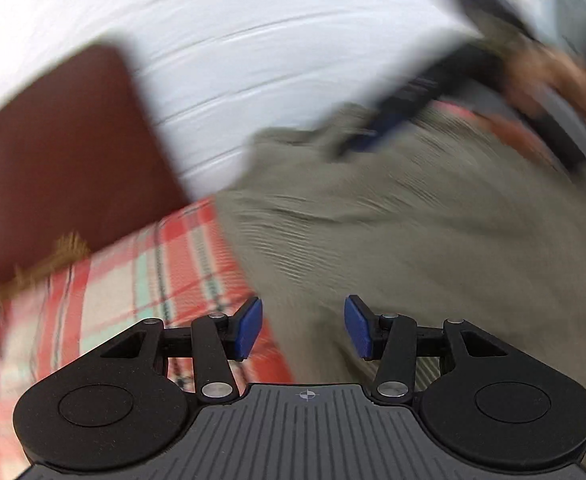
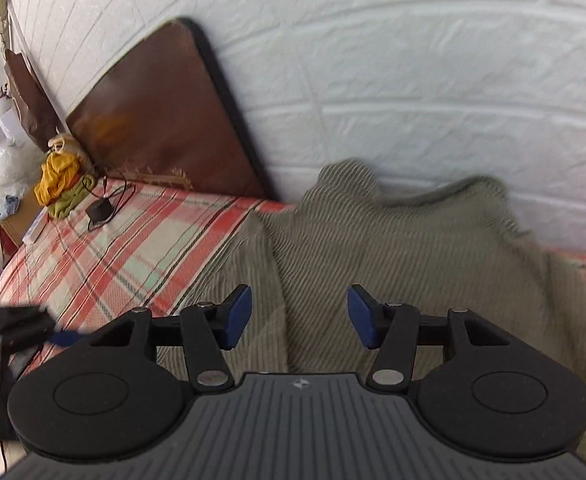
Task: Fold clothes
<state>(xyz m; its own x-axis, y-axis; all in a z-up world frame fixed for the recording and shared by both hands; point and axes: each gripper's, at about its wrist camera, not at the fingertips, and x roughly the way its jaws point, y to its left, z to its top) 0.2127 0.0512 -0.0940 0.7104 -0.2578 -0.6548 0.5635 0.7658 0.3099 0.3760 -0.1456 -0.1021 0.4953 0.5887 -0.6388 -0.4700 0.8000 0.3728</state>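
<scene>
An olive-green ribbed garment [image 2: 393, 240] lies spread on the red plaid bedsheet [image 2: 105, 248], its far edge bunched up against the white wall. My right gripper [image 2: 299, 316] hovers over it, open, nothing between its blue pads. In the blurred left wrist view the same garment [image 1: 393, 232] fills the right half, and my left gripper [image 1: 303, 326] stands open above its left edge, empty. The right gripper [image 1: 377, 128] shows there as a dark blur over the garment's far side, held by a hand [image 1: 553, 80]. The left gripper [image 2: 17, 332] appears at the right wrist view's left edge.
A brown board [image 2: 161, 120] leans on the white brick-pattern wall [image 2: 413, 60]. At the bed's far left lie a yellow and green cloth pile [image 2: 61, 184] and a black charger with cable [image 2: 99, 212]. A white bag [image 2: 3, 176] sits beyond the bed.
</scene>
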